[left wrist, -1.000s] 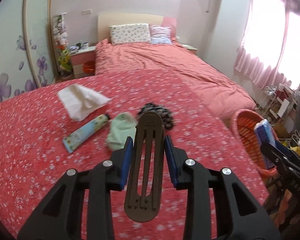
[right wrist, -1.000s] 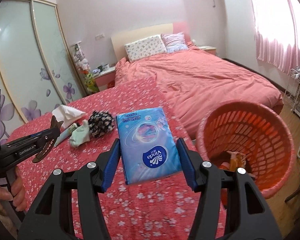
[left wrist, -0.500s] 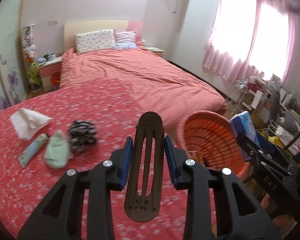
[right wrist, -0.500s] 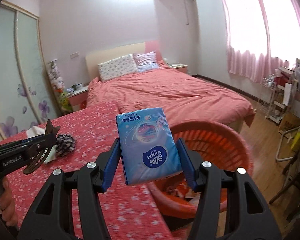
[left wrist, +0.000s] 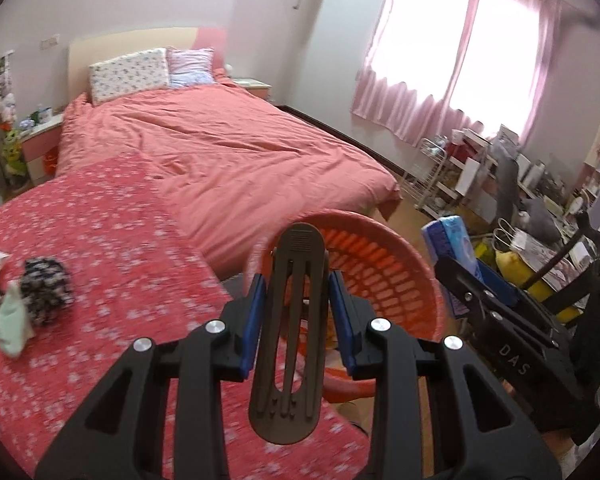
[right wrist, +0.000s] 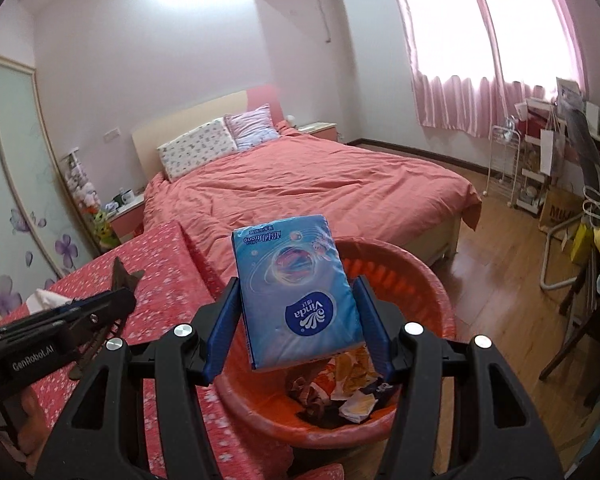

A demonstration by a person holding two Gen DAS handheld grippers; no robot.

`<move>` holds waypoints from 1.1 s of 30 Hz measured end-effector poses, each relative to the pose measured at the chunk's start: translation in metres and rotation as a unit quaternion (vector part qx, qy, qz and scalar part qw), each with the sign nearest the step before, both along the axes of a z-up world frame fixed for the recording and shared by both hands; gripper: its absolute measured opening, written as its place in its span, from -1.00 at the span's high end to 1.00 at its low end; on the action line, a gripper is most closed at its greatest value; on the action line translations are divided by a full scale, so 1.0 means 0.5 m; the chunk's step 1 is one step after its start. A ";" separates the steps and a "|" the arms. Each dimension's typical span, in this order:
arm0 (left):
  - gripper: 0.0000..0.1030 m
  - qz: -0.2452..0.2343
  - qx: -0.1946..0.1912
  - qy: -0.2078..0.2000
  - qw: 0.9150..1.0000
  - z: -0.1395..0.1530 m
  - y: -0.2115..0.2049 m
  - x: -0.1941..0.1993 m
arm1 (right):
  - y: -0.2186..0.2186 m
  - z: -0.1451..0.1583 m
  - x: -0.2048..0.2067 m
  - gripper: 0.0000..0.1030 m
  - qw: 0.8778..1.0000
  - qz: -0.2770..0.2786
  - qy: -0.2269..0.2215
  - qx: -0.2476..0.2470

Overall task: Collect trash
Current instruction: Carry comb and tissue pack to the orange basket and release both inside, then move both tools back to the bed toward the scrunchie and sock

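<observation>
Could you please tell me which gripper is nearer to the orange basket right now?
Right. The right gripper holds the tissue pack directly over the orange basket; the left gripper, clamping a brown clip, is beside it, above the table's edge.

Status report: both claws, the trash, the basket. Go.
Left claw shut on brown clip. Right claw shut on Vinda tissue pack, over orange basket. Basket holds trash already; nothing blocking the drop.

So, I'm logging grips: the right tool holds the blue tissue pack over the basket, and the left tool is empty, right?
Not quite. The left tool is not empty: the left wrist view shows it clamping a brown clip. The right tool does hold the blue tissue pack over the orange basket.
</observation>
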State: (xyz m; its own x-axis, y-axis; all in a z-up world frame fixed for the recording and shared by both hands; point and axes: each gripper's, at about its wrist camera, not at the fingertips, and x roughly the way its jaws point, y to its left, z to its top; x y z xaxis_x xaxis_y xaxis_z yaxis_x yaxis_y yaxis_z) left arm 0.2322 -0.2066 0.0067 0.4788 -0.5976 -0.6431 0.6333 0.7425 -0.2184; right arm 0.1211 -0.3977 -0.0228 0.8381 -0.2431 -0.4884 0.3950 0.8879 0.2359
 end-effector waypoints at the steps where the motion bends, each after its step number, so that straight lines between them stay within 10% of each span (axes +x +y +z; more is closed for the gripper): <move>1: 0.37 -0.004 0.001 0.001 1.000 -0.004 -0.013 0.002 | -0.010 -0.004 0.001 -0.10 1.000 -0.003 -0.001 0.006; 18: 0.08 -0.017 0.035 0.041 0.998 -0.110 -0.145 0.068 | -0.112 -0.055 0.025 -0.32 0.995 -0.015 -0.011 0.102; 33: -0.25 0.115 0.088 -0.026 0.989 -0.084 0.118 0.079 | -0.023 -0.022 0.031 -0.49 0.999 -0.015 0.029 -0.005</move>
State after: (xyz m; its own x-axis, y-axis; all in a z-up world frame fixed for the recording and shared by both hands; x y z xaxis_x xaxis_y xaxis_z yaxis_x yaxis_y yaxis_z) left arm 0.2719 -0.1476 -0.0355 0.6235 -0.3501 -0.6991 0.4508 0.8915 -0.0443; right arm 0.1365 -0.4090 -0.0338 0.8011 -0.2727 -0.5328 0.4341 0.8776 0.2033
